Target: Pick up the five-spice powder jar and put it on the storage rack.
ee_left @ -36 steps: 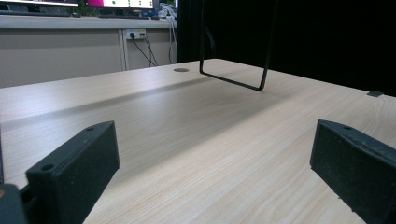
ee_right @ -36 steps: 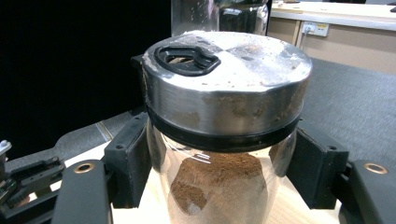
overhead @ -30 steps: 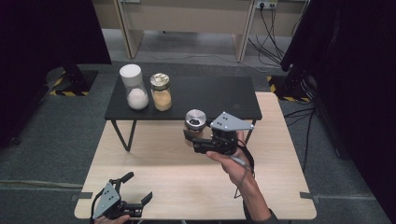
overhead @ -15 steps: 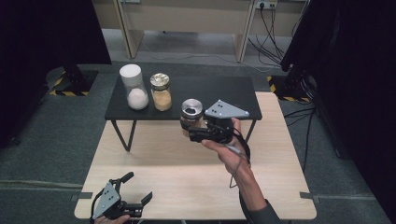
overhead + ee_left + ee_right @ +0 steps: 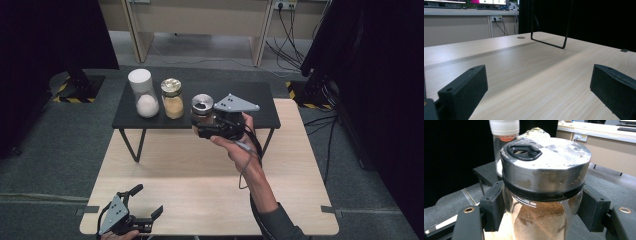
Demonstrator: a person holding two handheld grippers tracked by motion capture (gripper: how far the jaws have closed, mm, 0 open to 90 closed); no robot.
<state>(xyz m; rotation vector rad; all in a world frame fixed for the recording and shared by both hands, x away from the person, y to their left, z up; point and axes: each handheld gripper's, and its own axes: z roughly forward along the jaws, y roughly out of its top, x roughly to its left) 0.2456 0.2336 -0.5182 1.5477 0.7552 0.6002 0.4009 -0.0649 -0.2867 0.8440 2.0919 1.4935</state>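
The right tool (image 5: 202, 121) is clamped on the spice jar (image 5: 544, 182), at twelve o'clock from the worktop's (image 5: 200, 190) middle. Smooth glass, likely fragile and slippery; I'd grip the body below the steel lid (image 5: 549, 157). The left tool (image 5: 142, 207) stands apart, empty.

No legible text, labels, brands or nos. on anything in these views.

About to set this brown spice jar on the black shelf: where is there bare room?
The black shelf is bare right of the brown spice jar held by the right gripper. Its left end is crowded: white jar, yellow jar.
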